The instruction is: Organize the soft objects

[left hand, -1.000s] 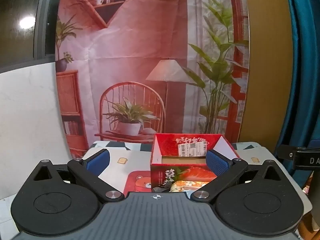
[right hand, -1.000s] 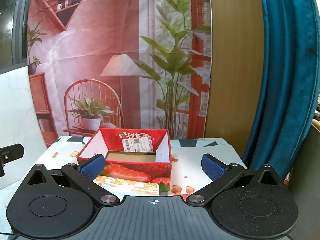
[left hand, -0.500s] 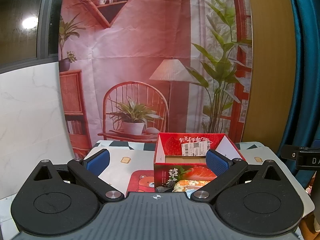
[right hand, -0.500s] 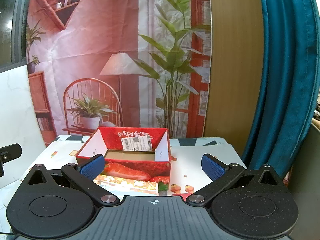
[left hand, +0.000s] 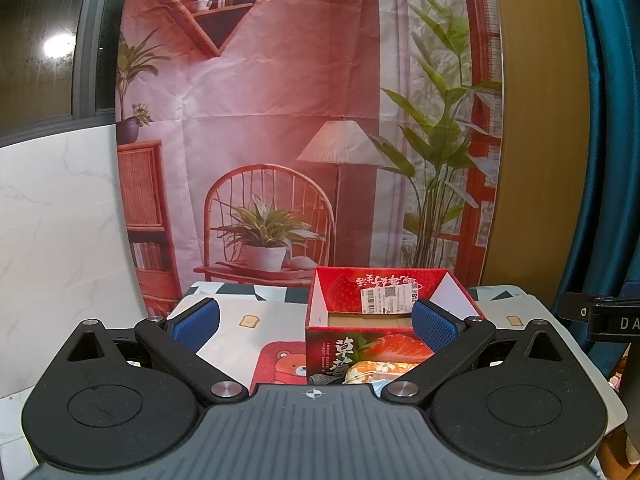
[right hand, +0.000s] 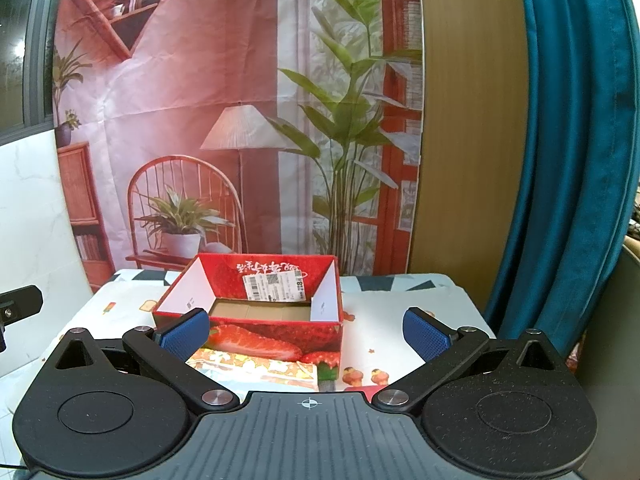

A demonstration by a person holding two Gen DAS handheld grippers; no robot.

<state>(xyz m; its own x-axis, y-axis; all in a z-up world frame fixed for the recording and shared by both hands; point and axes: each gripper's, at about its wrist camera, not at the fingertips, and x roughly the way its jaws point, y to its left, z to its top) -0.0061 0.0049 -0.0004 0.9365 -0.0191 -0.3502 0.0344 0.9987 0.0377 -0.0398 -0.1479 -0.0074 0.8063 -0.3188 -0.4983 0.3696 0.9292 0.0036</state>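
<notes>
A red strawberry-print cardboard box [left hand: 384, 322] stands open and looks empty on the table; it also shows in the right wrist view [right hand: 256, 320]. A soft floral-patterned packet [right hand: 256, 368] lies against the box's front, partly hidden by the gripper bodies; its edge shows in the left wrist view [left hand: 372, 372]. My left gripper [left hand: 316, 322] is open and empty, above the table in front of the box's left part. My right gripper [right hand: 306, 334] is open and empty, in front of the box's right part.
The table wears a white cartoon-print cloth [right hand: 400, 312] with a red bear patch [left hand: 280, 364]. A printed room backdrop [left hand: 304, 128] hangs behind. A teal curtain [right hand: 572, 160] hangs at the right, a white marble panel [left hand: 60, 240] at the left.
The left gripper has shifted slightly left, so the box sits a little further right in its view. The right gripper has barely moved. Both stay open.
</notes>
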